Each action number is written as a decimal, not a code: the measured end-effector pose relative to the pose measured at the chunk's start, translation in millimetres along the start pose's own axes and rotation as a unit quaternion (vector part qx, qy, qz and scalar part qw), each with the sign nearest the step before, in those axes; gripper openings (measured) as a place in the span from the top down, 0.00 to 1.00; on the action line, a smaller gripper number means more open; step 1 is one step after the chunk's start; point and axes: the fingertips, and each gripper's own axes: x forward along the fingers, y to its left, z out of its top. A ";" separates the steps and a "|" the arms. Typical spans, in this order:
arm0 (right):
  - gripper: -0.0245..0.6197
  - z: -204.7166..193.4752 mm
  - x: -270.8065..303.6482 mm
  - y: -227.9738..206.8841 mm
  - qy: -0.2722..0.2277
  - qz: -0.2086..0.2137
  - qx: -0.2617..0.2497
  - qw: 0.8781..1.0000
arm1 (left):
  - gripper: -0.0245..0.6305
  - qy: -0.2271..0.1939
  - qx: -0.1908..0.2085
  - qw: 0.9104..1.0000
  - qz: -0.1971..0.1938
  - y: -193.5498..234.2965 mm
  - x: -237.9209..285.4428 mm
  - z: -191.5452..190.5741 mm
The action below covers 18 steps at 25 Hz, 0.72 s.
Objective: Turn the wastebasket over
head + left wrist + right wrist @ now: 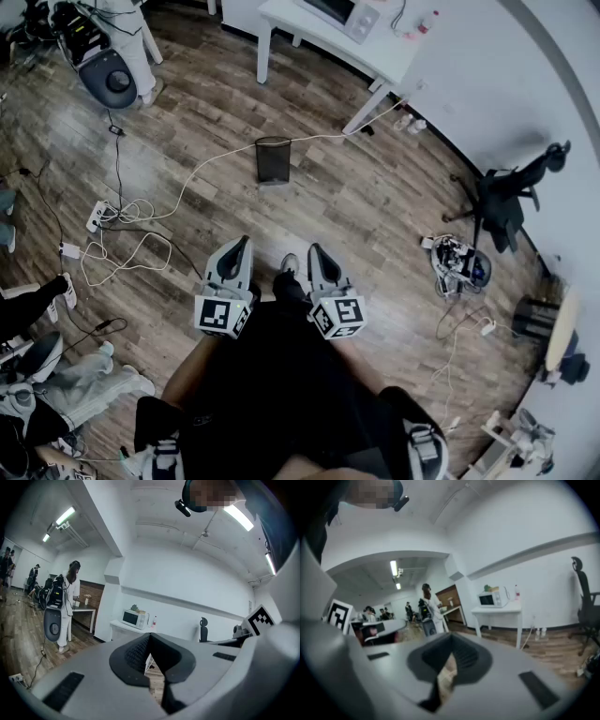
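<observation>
The wastebasket (273, 160) is a black mesh bin standing upright, mouth up, on the wooden floor a few steps ahead of me, just short of the white table (281, 17). My left gripper (243, 244) and right gripper (315, 251) are held side by side close to my body, well short of the bin. Both point forward and slightly down. In the left gripper view the left gripper (150, 641) has its jaws together with nothing between them. The right gripper (451, 643) looks the same in its own view. The bin is hidden behind the jaws in both gripper views.
A white cable (202, 169) runs across the floor past the bin toward a power strip (97, 217) and tangled cords at left. A microwave (342, 13) sits on the table. A black office chair (502, 202) and floor clutter (459, 264) are at right. A person (68, 603) stands at far left.
</observation>
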 end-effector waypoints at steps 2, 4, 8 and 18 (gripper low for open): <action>0.91 -0.5 -0.3 -0.3 0.001 -0.001 0.001 1.000 | 0.91 -0.003 0.004 1.000 -0.002 -0.6 -0.3 -0.5; 0.91 -0.9 -1.1 -0.5 0.003 0.000 0.001 1.000 | 0.91 -0.002 0.004 1.000 -0.002 -2.0 -0.7 -0.6; 0.91 -0.3 -1.9 -2.4 0.004 0.005 0.003 1.000 | 0.91 0.001 0.001 1.000 0.005 -4.3 0.0 -1.1; 0.91 5.4 8.8 -18.1 0.003 0.021 0.018 1.000 | 0.91 0.002 0.007 1.000 0.018 -8.4 14.0 -2.9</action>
